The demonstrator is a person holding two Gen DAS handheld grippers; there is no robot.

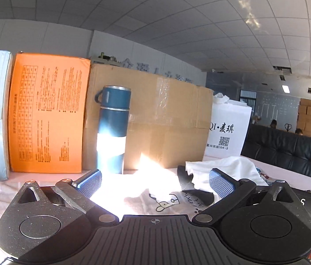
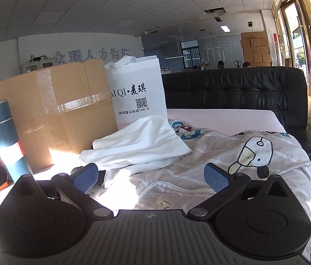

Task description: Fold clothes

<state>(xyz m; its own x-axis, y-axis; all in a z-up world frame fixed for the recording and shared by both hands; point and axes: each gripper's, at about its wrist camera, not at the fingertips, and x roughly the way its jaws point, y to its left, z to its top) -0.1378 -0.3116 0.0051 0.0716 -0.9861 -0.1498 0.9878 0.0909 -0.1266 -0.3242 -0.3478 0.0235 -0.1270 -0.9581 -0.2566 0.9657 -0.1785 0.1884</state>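
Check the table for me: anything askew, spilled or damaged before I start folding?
Nothing spilled or damaged. The white garment lies crumpled in a heap on the cartoon-print cloth, as expected before folding. The blue thermos stands upright by the cardboard box. Both tongs are open.

I was working in an office-cum-storeroom: tiled ceiling (image 2: 133, 4), company lettering on the wall (image 2: 91, 55) upper left, stacked cartons (image 2: 256, 48) at upper right.

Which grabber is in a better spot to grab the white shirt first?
Probably the right hand-held gripper. It is open and the white shirt lies just ahead of it. The left hand-held gripper, also open, faces the blue flask; from there the shirt sits off to its right.
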